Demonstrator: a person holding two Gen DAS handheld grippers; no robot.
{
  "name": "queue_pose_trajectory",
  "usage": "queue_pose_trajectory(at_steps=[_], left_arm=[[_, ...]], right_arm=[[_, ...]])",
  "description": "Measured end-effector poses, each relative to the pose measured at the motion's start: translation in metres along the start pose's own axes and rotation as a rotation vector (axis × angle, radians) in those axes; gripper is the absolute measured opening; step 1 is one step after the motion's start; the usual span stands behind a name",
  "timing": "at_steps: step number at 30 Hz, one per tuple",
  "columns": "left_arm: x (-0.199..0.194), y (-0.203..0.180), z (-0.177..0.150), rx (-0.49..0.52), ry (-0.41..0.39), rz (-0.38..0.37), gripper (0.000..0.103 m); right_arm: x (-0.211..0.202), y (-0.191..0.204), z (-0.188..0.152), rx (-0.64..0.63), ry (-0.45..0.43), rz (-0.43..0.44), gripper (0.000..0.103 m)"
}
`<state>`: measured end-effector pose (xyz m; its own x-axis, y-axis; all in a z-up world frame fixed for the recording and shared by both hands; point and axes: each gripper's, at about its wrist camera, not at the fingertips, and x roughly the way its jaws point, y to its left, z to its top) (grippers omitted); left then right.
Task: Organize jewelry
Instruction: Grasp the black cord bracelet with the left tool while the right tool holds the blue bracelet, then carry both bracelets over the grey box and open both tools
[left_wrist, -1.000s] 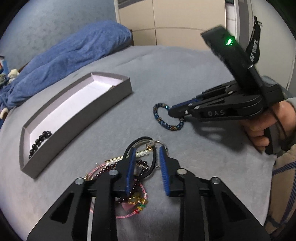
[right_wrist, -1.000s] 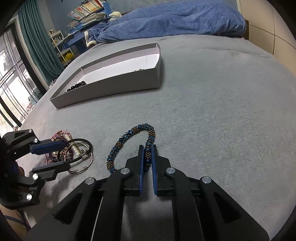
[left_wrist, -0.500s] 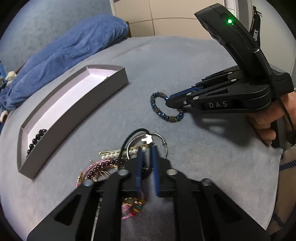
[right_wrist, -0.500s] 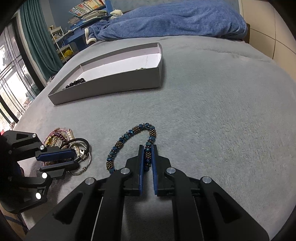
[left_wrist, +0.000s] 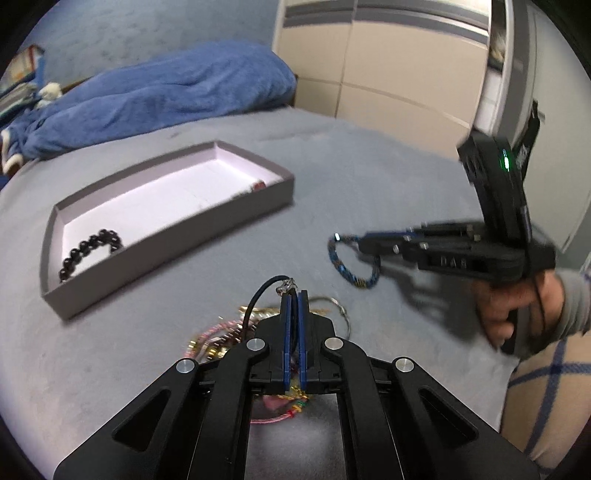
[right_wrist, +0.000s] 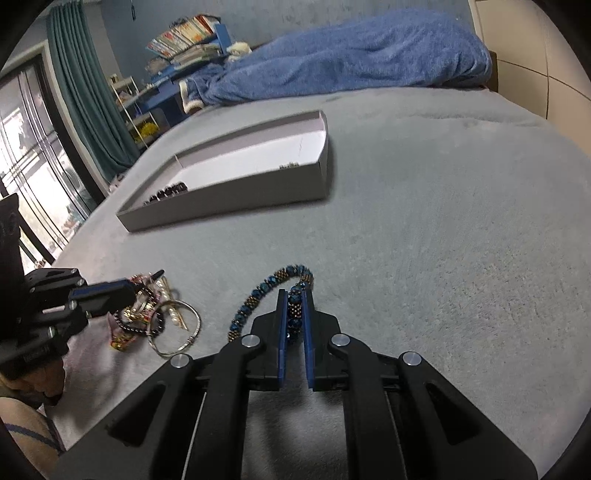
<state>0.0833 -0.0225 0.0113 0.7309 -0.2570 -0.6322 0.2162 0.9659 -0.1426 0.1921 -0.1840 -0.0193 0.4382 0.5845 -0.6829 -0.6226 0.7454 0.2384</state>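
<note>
My left gripper (left_wrist: 293, 295) is shut on a black cord bracelet (left_wrist: 258, 297) with a silver clasp, lifted above a pile of jewelry (left_wrist: 221, 339) on the grey bed cover. My right gripper (right_wrist: 294, 295) is shut on a blue and gold beaded bracelet (right_wrist: 258, 295), held just above the cover; it also shows in the left wrist view (left_wrist: 341, 266). A long grey box (left_wrist: 166, 229) with a white inside lies beyond, holding a dark bead bracelet (left_wrist: 90, 247) at its near end and a small item (left_wrist: 256, 184) at its far end.
A blue blanket (left_wrist: 155, 96) lies bunched at the far side of the bed. A silver ring bangle (right_wrist: 177, 332) lies at the pile's edge. Shelves with books (right_wrist: 184, 37) and a window with teal curtains (right_wrist: 77, 92) stand off the bed's far left.
My left gripper has closed on the black cord bracelet and lifted it off the pile. My right gripper has risen a little with the blue bracelet, still shut on it.
</note>
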Motion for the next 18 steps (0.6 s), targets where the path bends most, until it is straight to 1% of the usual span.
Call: queue_pose_trajectory(at_steps=[4,11,14,18], left_arm=[[-0.014,0.01,0.008,-0.034,-0.039,0.008,0.004],[-0.038,0.026,0.017,-0.037,-0.073,0.052,0.004],[-0.042,0.038,0.021,-0.059,-0.088,0.073,0.004],[-0.046,0.056,0.026,-0.096,-0.099,0.111,0.004]], right_arm=[[-0.005,-0.001,0.0,0.012,-0.022,0.017,0.007],[-0.013,0.002,0.006,0.019,-0.042,0.035,0.007],[-0.018,0.006,0.012,0.001,-0.055,0.042,0.007],[-0.022,0.013,0.03,-0.023,-0.078,0.051,0.007]])
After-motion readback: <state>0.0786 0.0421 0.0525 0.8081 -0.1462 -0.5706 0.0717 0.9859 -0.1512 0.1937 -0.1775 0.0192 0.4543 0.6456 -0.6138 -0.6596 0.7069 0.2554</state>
